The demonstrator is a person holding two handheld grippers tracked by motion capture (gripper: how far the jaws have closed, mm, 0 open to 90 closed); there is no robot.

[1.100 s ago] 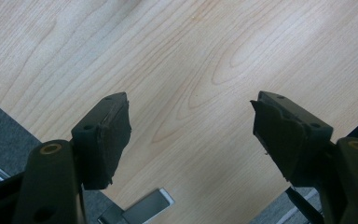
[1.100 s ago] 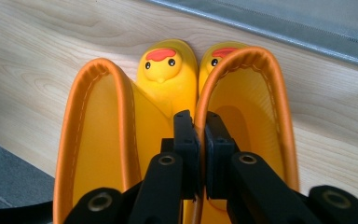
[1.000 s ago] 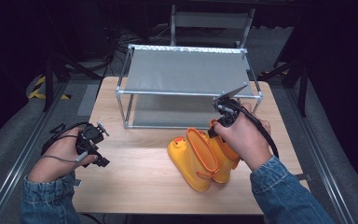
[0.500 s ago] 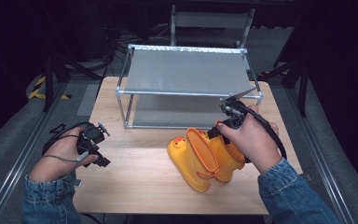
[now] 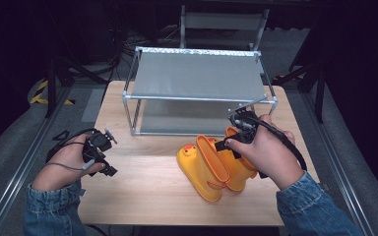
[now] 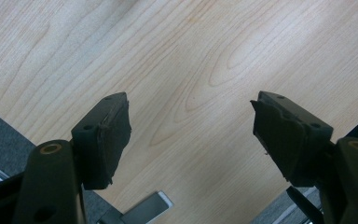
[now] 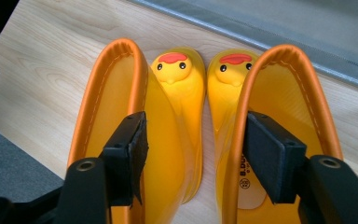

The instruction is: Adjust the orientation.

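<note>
Bright overhead light falls on the table point(image 5: 147, 196), and everything around it drops into near black. The grey shelf point(image 5: 197, 76) throws a soft shadow beneath itself. Up close, the yellow boots point(image 7: 177, 116) catch a gentle sheen, sharp enough; the nearest jaws go slightly soft, and the wood grain stays crisp.
</note>
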